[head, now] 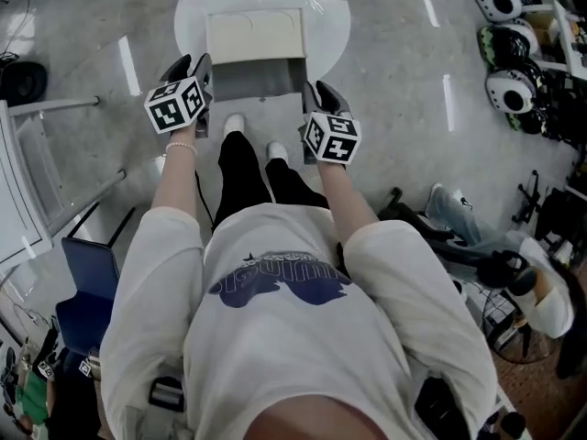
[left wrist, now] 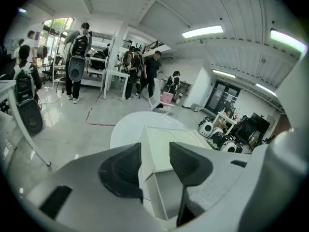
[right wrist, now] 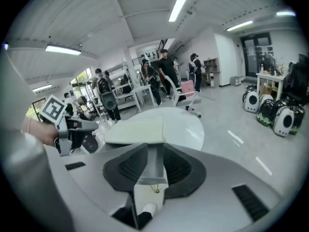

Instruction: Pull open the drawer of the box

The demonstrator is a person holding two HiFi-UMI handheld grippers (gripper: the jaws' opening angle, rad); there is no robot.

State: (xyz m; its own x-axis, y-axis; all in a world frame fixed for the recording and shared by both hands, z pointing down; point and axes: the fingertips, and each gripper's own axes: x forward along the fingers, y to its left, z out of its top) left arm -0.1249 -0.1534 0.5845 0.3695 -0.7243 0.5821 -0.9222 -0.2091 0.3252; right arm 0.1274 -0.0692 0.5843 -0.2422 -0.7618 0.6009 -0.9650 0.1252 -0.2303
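Drawer [head: 257, 79] already stands well out of the box [head: 255, 35], toward 6 o'clock, and seems to overhang the round desk's [head: 188, 12] near rim. The box sits at 12 o'clock on that desk. The left tool [left wrist: 154, 151] is spread and empty off the drawer's 9 o'clock corner. The right tool [right wrist: 154, 161] is partly spread at the 3 o'clock corner, with the drawer's wall in line between its pads but not pinched. Another tug could probably pull the drawer right out, or drag the light box over the rim onto the legs [head: 240, 168] below. Floor lies open at 3 o'clock.
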